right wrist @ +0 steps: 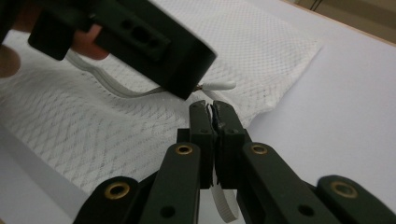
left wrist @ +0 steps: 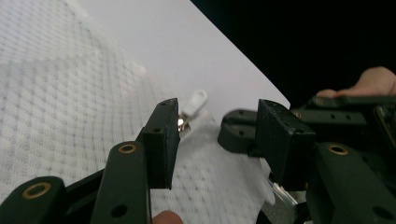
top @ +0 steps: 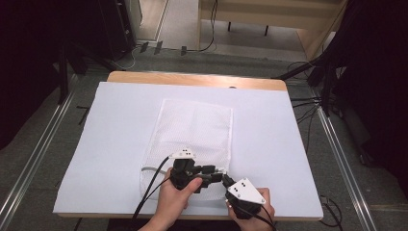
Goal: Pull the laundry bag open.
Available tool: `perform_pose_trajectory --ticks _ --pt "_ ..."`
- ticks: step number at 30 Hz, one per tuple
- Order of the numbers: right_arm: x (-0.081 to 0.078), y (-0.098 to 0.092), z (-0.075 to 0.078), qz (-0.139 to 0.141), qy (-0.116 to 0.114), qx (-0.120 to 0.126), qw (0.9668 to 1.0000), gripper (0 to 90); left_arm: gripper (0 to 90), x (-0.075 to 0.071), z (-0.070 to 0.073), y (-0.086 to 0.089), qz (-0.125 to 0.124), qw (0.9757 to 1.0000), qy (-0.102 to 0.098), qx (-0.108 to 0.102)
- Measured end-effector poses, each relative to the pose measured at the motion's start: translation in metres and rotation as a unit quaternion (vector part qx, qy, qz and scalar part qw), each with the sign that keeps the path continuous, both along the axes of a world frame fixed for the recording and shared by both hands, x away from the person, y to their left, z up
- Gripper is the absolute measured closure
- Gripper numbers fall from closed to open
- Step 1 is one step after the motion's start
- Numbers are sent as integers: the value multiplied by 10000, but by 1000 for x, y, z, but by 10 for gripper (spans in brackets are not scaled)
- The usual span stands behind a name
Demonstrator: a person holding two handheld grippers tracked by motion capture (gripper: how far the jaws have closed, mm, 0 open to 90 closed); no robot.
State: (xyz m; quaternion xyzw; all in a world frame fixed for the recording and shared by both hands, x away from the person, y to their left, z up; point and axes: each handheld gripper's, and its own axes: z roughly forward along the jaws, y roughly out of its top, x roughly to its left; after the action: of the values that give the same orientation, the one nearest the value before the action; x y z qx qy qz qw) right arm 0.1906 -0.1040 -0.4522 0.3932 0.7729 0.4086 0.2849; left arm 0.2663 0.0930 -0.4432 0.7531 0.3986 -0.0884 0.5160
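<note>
A white mesh bag (top: 195,132) lies flat in the middle of the table, its zippered end toward the near edge. My left gripper (top: 213,170) hovers over that end, jaws open (left wrist: 219,114) on either side of the white zipper pull (left wrist: 196,100), which sits just beyond the left jaw's tip. My right gripper (top: 224,181) comes in from the near right and is shut (right wrist: 214,109) on the bag's white zipper edge (right wrist: 225,205), right beside the pull (right wrist: 220,85). The left gripper's body (right wrist: 140,42) looms just above it.
A white sheet (top: 269,144) covers the wooden table (top: 192,78), with bare room on both sides of the bag. Metal rails (top: 38,144) run along the floor left and right, and cables (top: 308,103) lie off the right side.
</note>
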Motion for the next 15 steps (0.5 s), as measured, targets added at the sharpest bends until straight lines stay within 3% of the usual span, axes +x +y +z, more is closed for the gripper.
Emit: perform_pose_trajectory --ticks 3,4,11,12,15 --pt "-1 2 -1 28 10 -34 10000 888 502 2 0 -2 75 9998 36 154" --pt "-2 3 -1 78 -1 -74 9999 889 498 5 -1 -5 155 9992 96 346" --pt "-2 7 -5 223 -9 -318 9992 889 517 14 -2 -12 177 9976 460 492" --pt "-3 9 -6 272 -27 -404 9988 890 547 17 -4 -12 156 9971 563 487" --pt "-4 9 -7 324 -38 -478 9983 890 697 19 -5 -9 195 9969 589 493"
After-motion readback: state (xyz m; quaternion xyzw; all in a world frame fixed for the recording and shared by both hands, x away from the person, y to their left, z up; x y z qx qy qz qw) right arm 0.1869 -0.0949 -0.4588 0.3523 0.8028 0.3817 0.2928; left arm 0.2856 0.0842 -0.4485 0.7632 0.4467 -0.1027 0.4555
